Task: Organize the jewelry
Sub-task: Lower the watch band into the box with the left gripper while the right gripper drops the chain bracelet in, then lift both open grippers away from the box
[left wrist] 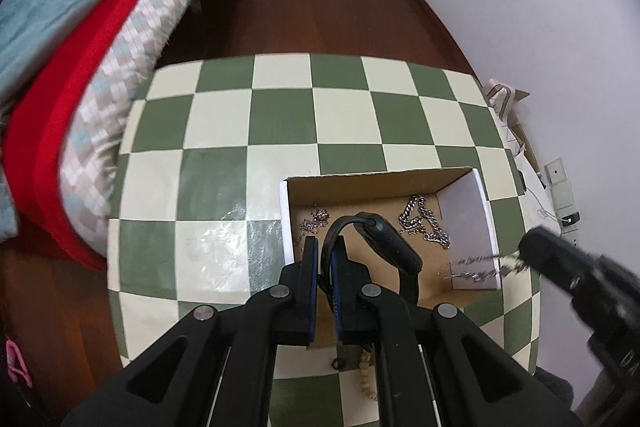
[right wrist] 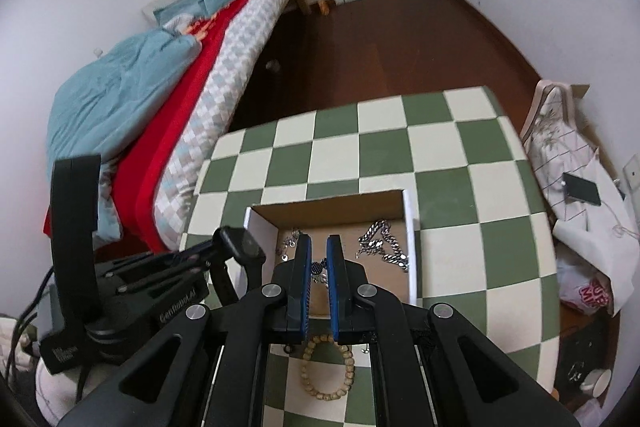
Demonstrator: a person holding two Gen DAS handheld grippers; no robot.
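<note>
An open cardboard box (left wrist: pixel 384 183) (right wrist: pixel 328 201) stands on the green and cream checked table (left wrist: pixel 280 119) (right wrist: pixel 440 163). A thick silver chain (left wrist: pixel 424 223) (right wrist: pixel 384 247) and a thin chain (left wrist: pixel 316 219) (right wrist: pixel 290 243) lie inside it. My left gripper (left wrist: pixel 325 247) (right wrist: pixel 208 253) is shut on the strap of a black watch (left wrist: pixel 384 239) (right wrist: pixel 240 245) at the box's left wall. Over the box's right side, my right gripper (right wrist: pixel 319 247) (left wrist: pixel 524 255) is shut on a thin silver necklace (left wrist: pixel 472 267) (right wrist: pixel 318 267) that dangles, blurred. A wooden bead bracelet (left wrist: pixel 366 375) (right wrist: pixel 328 371) lies on the table in front of the box.
A bed with red and blue covers (left wrist: pixel 80 67) (right wrist: pixel 160 99) runs along the table's left side. Bags, paper and a dark device (right wrist: pixel 580 187) are piled right of the table by the wall. A small dark ring (left wrist: pixel 339 363) lies near the bracelet. Wooden floor (left wrist: pixel 320 7) lies beyond.
</note>
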